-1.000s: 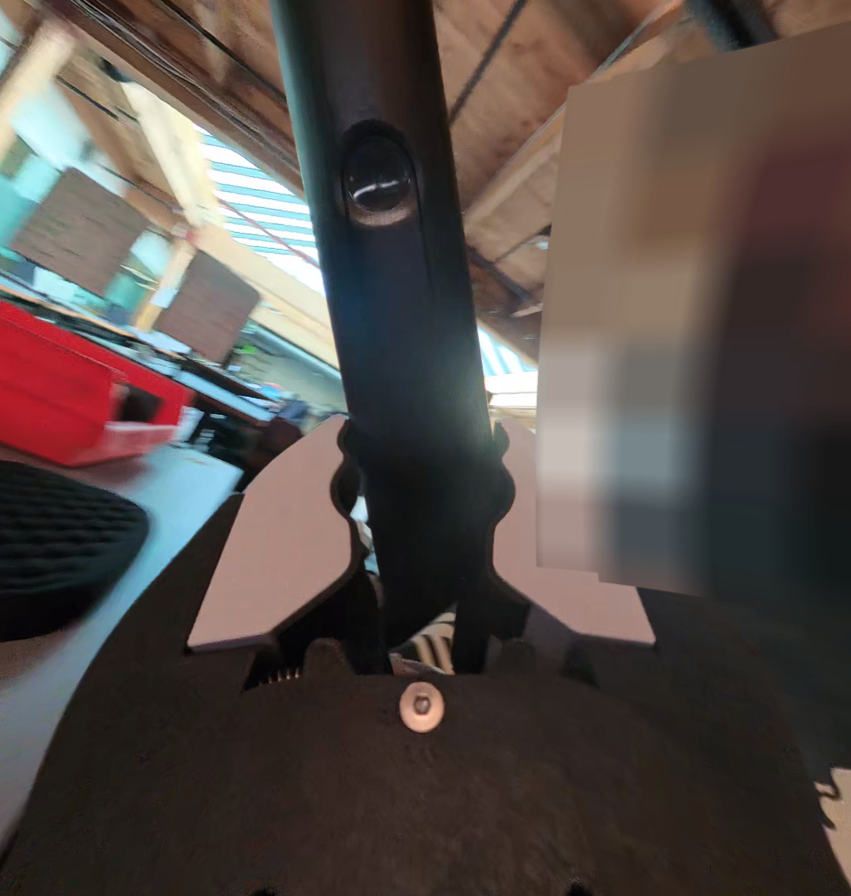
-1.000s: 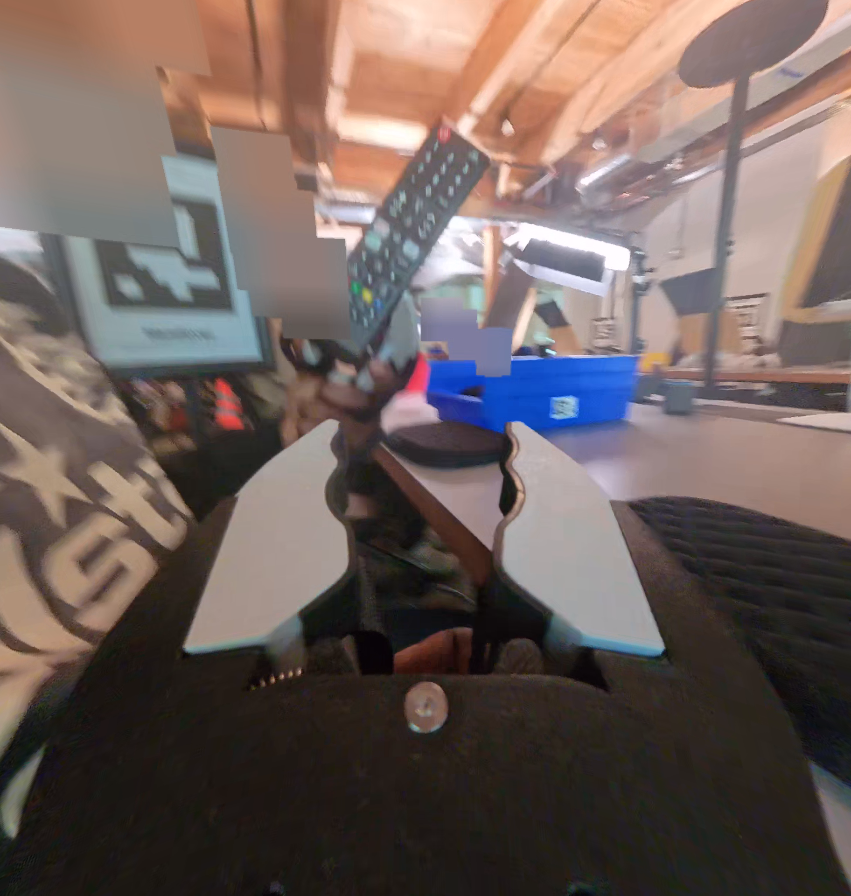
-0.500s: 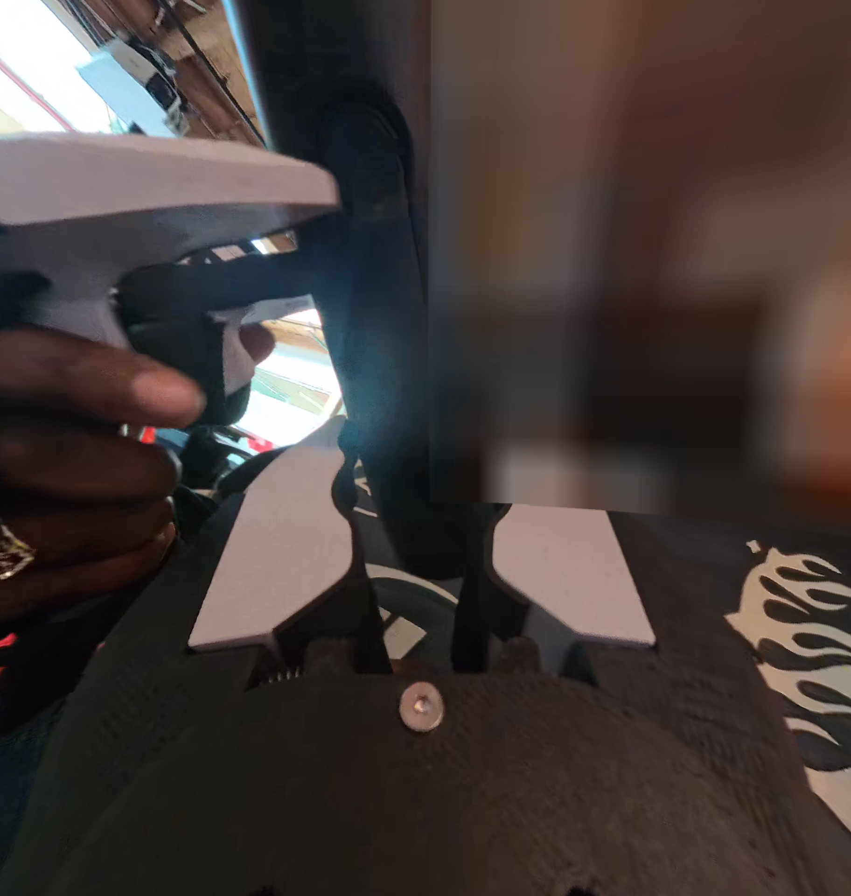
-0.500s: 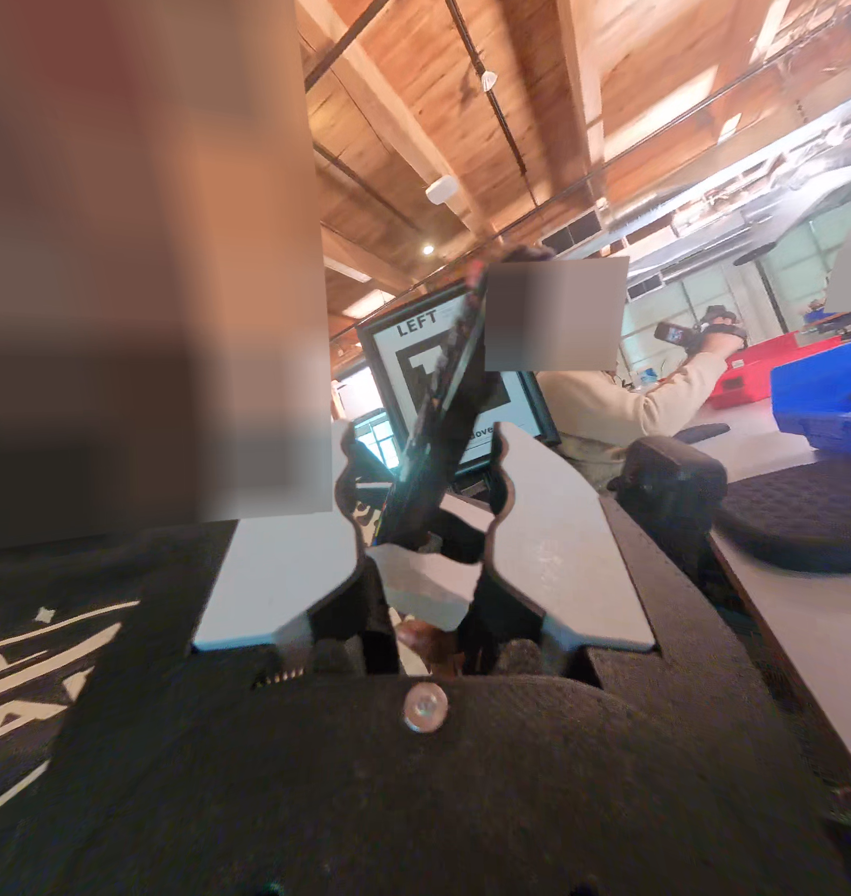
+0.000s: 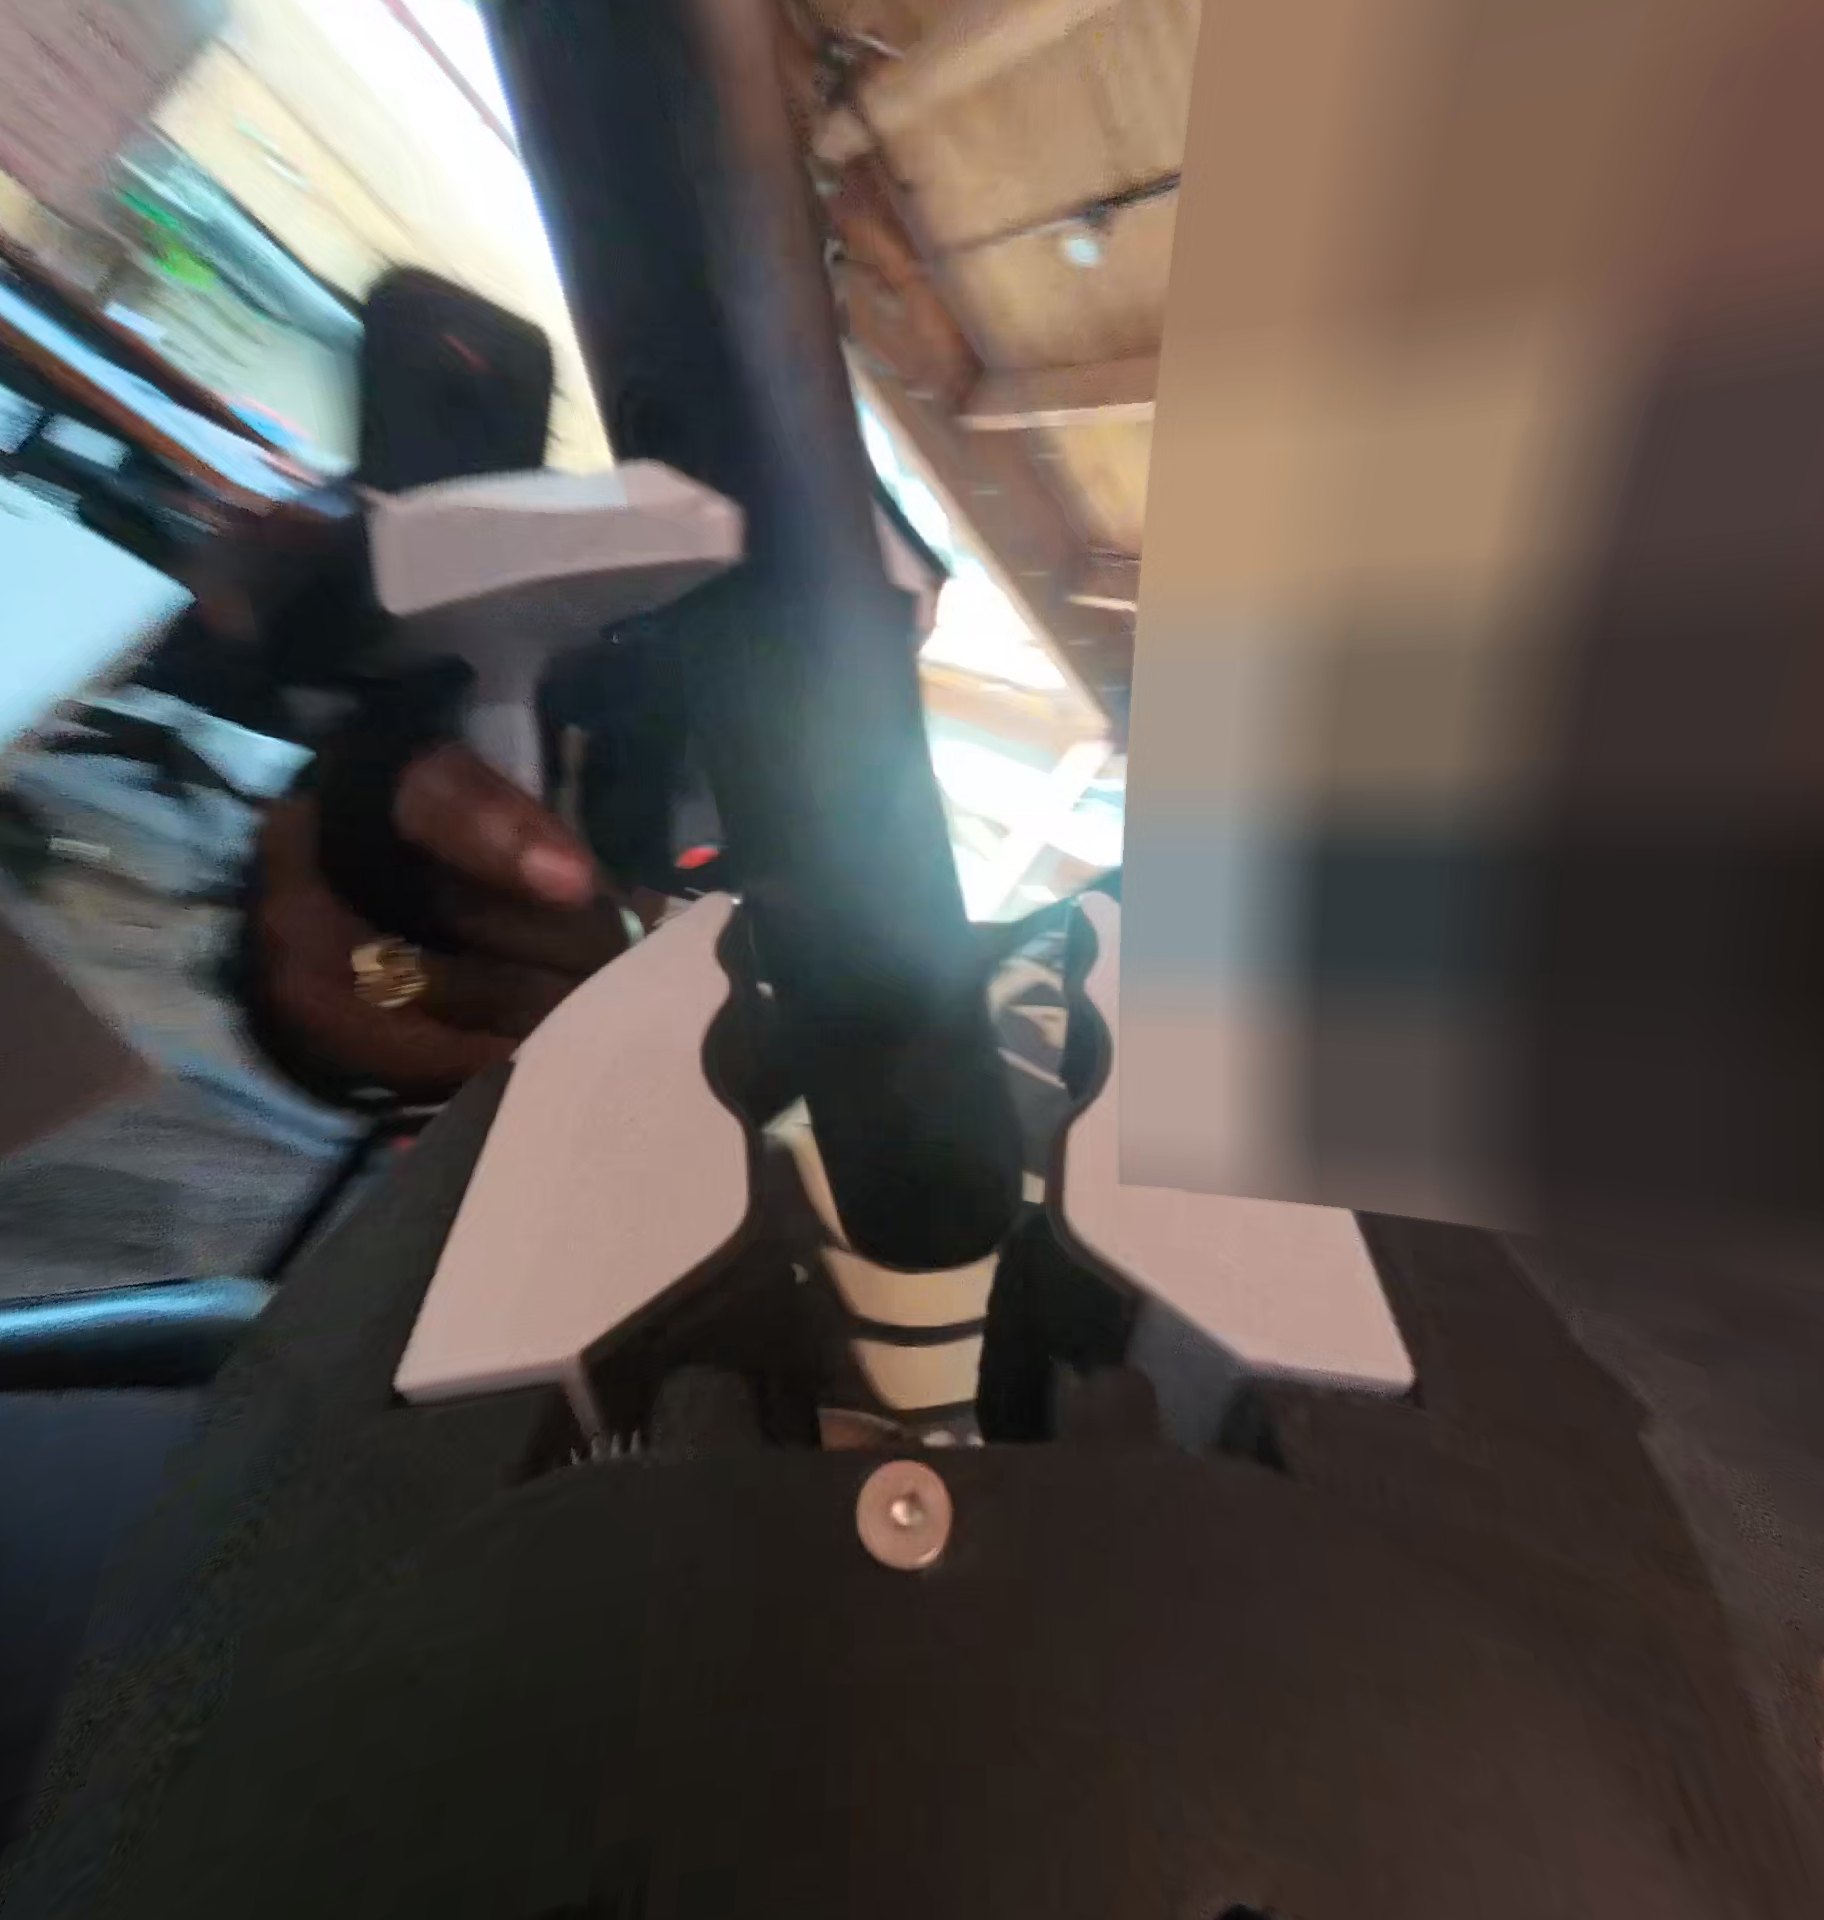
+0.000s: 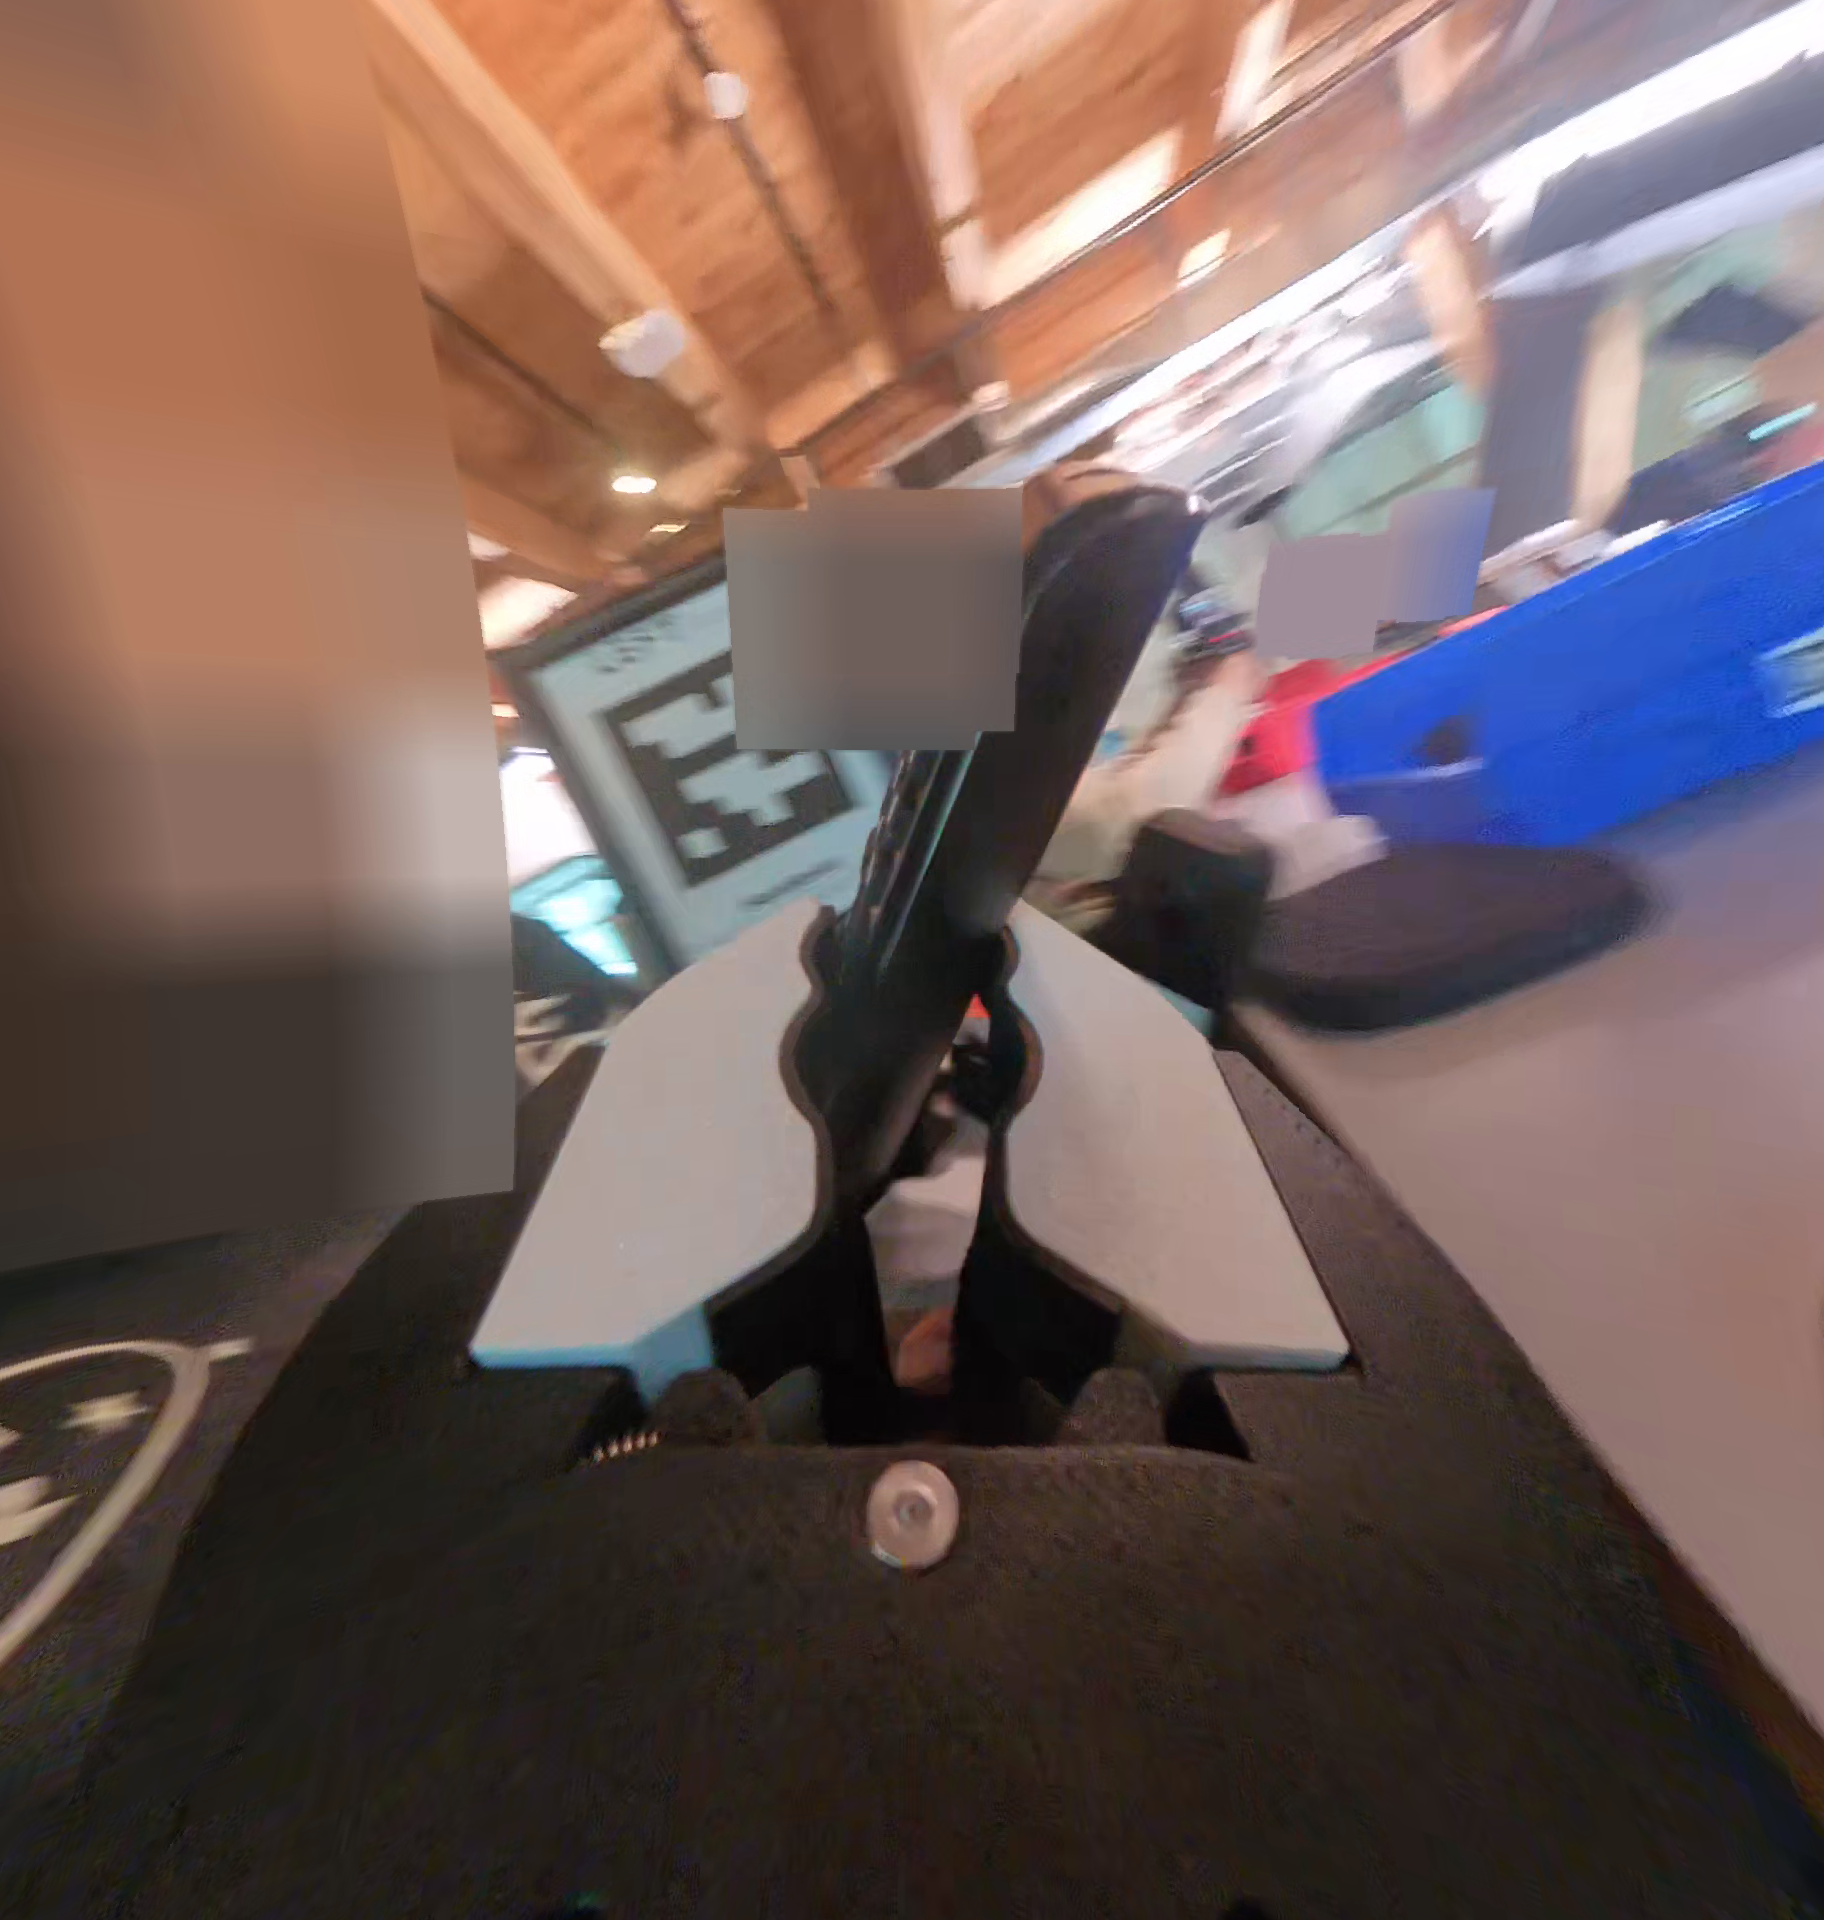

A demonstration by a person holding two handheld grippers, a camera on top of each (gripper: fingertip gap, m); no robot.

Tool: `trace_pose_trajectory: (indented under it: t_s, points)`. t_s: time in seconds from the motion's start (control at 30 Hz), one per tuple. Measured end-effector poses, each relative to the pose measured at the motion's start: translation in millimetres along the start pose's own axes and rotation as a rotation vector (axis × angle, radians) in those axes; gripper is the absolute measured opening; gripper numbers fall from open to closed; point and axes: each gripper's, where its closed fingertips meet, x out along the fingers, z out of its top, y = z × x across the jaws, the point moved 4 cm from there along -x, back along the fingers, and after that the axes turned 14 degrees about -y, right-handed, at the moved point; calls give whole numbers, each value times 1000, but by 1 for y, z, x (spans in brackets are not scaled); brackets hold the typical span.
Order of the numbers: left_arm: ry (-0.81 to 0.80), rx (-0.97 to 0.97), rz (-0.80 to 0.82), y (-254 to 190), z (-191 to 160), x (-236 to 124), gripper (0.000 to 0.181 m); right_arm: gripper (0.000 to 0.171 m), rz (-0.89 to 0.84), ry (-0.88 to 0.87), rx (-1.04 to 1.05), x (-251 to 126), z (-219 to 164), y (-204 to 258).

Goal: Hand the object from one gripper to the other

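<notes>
The object is a long black remote control (image 5: 835,831). In the left wrist view its lower end sits between the fingers of my left gripper (image 5: 908,914), with a narrow gap showing on the right side, so these jaws stand slightly apart around it. My right gripper (image 6: 908,935) is shut on the remote (image 6: 1043,727), which rises tilted up and to the right from its grey fingers. In the left wrist view the right gripper's grey finger (image 5: 544,540) presses on the remote higher up, with a hand (image 5: 420,935) holding that gripper.
A blue bin (image 6: 1614,707) and a black round mat (image 6: 1438,935) sit on the grey table (image 6: 1510,1195) to the right. A tag panel (image 6: 679,790) on the left gripper stands behind the remote. A person's dark printed shirt (image 6: 77,1507) is close on the left.
My right gripper has closed on the remote; its fingers were wide apart half a second ago. My left gripper's fingers now show a small gap around the remote's end. Both views have swung.
</notes>
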Motion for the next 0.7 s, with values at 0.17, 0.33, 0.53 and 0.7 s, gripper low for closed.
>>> trace_pose_trajectory:
  t_s: [0.17,0.33,0.53,0.7]
  points:
    - [7,715,521,26,36,-25,84,26,-341,-81,-448,-18,18,-16]
    - [232,1311,824,40,28,-24,88,27,-503,-177,-646,-20,10,-18]
    - [370,1517,911,51,17,-26,58,27,-509,-179,-700,-15,-1,-14]
    - [333,1348,825,52,13,-27,54,29,-478,-167,-697,-13,-4,-12]
